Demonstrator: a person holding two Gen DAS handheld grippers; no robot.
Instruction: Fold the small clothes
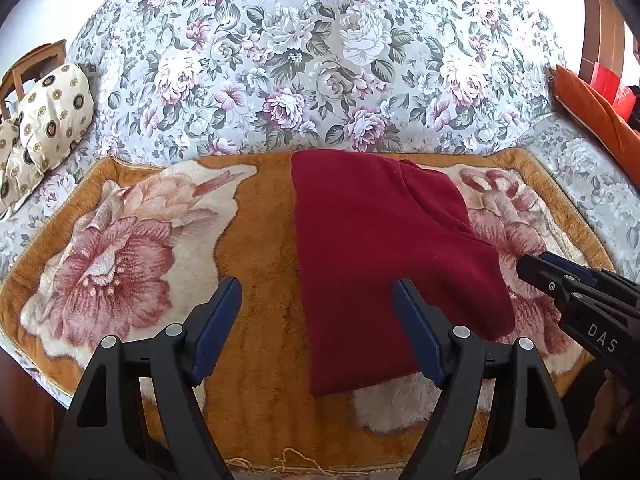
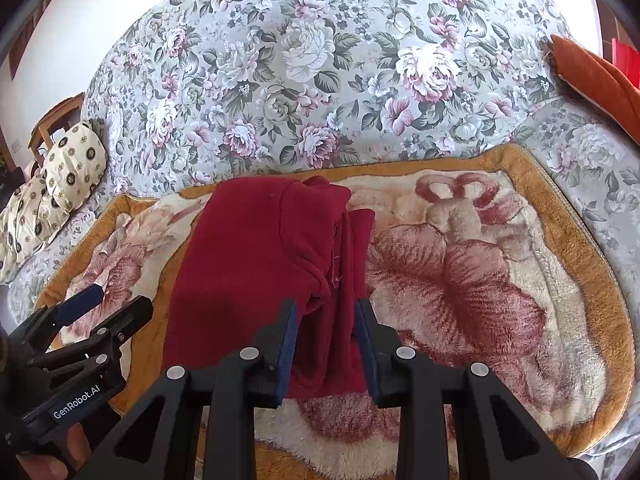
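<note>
Both wrist fisheyes sit low and close over the near edge of the plush orange rose-patterned blanket (image 1: 264, 216) (image 2: 520, 184), facing the floral sofa back (image 1: 320, 60) (image 2: 320, 80), the left view further left, sharing the folded dark red fleece garment (image 1: 376, 248) (image 2: 248, 264).

Left claw (image 1: 318, 320) is spread wide with nothing between its pads. Right claw (image 2: 326, 344) sits just to its right, jaws narrower, gap still showing, both pointing forward, roughly level.
</note>
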